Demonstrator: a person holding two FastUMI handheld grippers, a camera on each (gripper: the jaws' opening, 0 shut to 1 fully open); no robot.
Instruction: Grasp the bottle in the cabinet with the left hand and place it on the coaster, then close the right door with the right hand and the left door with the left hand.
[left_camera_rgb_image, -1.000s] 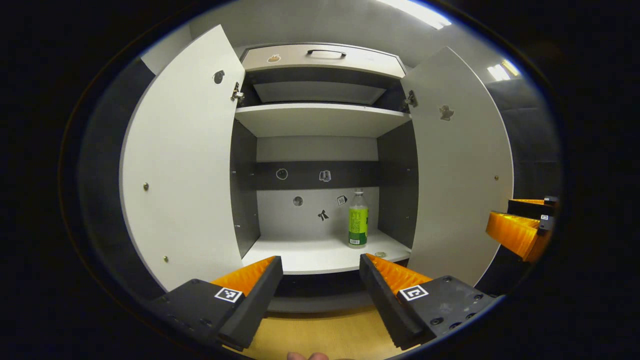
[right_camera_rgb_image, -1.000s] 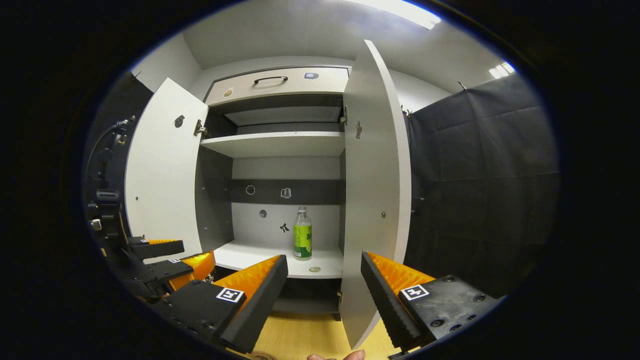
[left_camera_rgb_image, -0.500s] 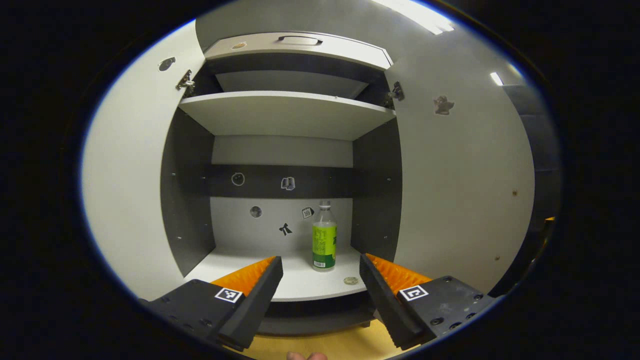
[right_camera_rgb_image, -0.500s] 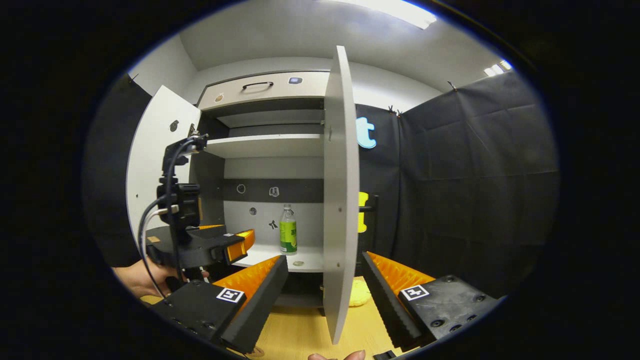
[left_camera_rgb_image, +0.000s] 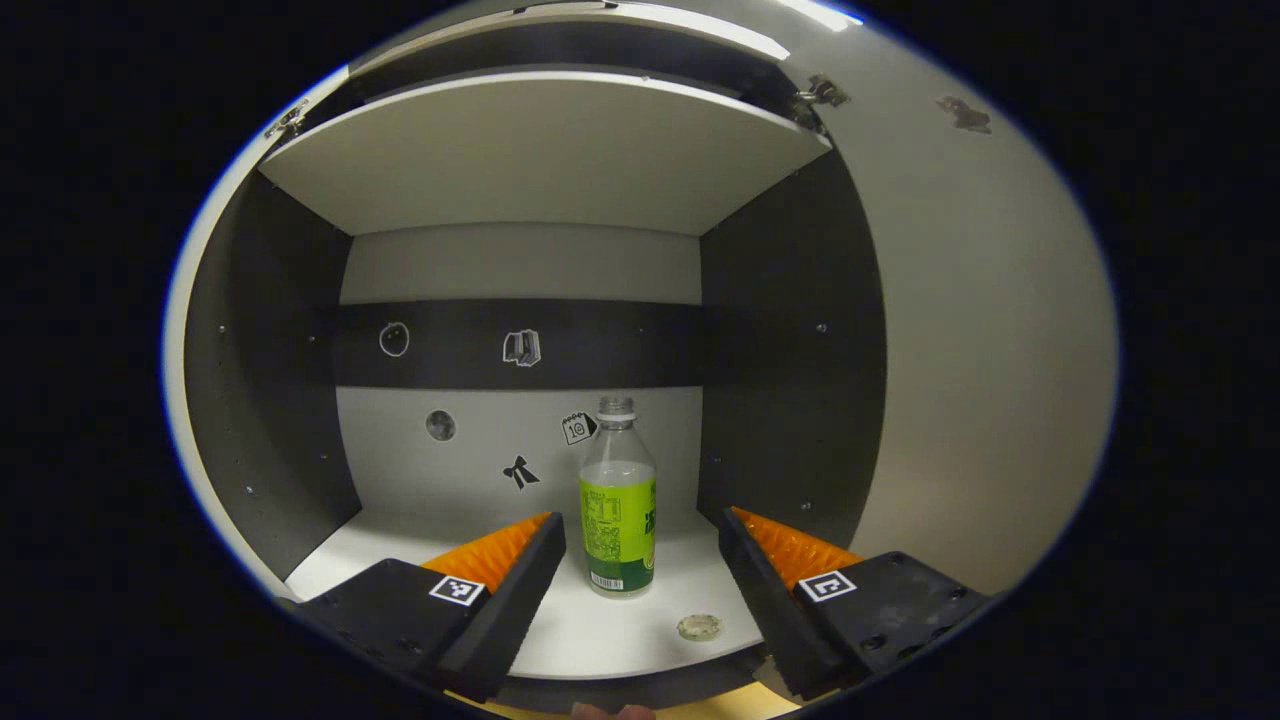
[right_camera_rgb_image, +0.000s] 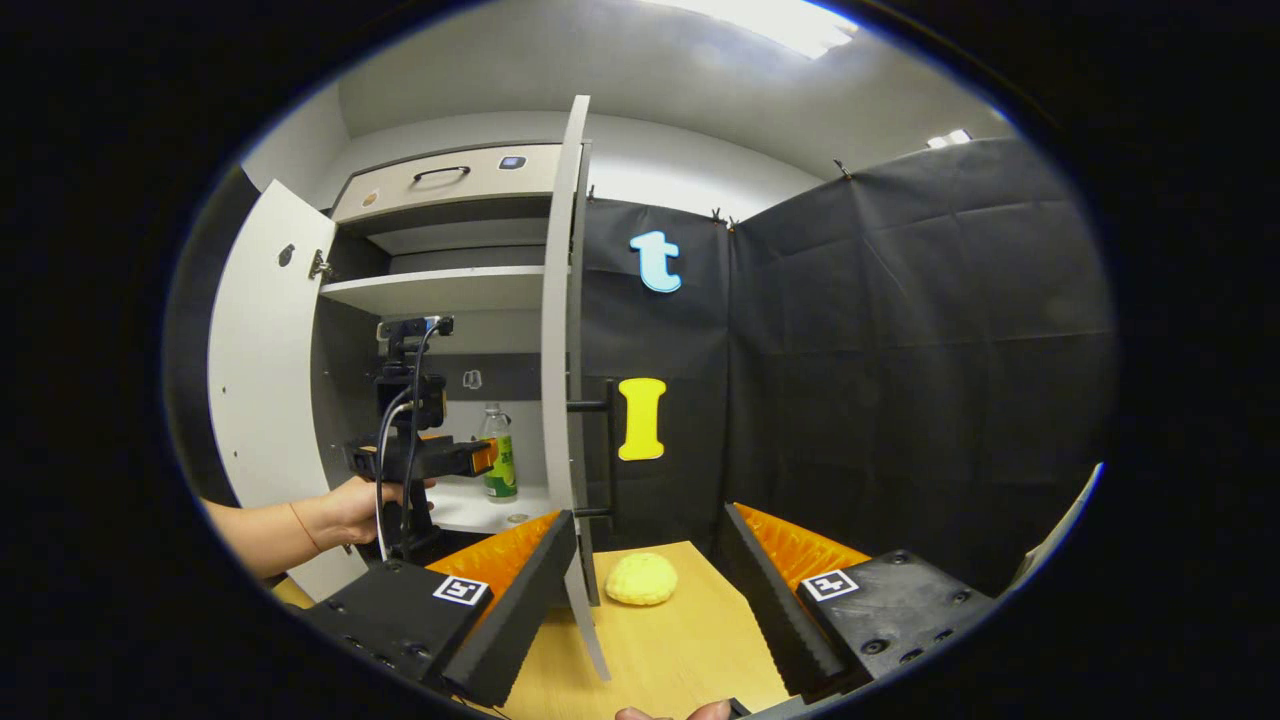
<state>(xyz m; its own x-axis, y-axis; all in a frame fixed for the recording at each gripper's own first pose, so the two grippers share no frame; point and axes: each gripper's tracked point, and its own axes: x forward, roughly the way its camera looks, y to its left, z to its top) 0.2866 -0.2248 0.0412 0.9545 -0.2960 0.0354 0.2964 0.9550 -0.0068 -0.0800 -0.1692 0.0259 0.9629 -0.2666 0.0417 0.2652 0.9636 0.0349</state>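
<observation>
Left gripper (left_camera_rgb_image: 640, 560): spread wide, holding nothing, reaching toward the open cabinet (left_camera_rgb_image: 780, 330) at the level of the lower shelf (left_camera_rgb_image: 560, 640). Fingers (left_camera_rgb_image: 510, 590) on both sides of the bottle (left_camera_rgb_image: 618, 505) as seen from behind, but not touching it; bottle further in, upright on the shelf, near the back wall and a little to the right of the middle. Green label on the lower half, clear upper part, pale cap. Small round flat thing (left_camera_rgb_image: 698, 627) lying on the shelf just in front and to the right of the bottle, near the front edge. Several small stickers (left_camera_rgb_image: 521, 348) on the back wall.

Seen from the right gripper view: same left gripper (right_camera_rgb_image: 480, 457) held by a hand (right_camera_rgb_image: 355, 510), pointing at the bottle (right_camera_rgb_image: 497, 452), close to it; contact not possible to tell from here. Left door (right_camera_rgb_image: 260, 380) open wide. Right door (right_camera_rgb_image: 565, 400) also open, seen almost edge-on, with a dark handle (right_camera_rgb_image: 600, 450) on its outer face.

Right gripper (right_camera_rgb_image: 650, 580): spread as well, empty, above the wooden desk (right_camera_rgb_image: 670, 650) and well apart from the cabinet inside. Yellow round coaster (right_camera_rgb_image: 641, 578) flat on the desk, just right of the bottom of the right door, between the two fingers as seen from behind.
</observation>
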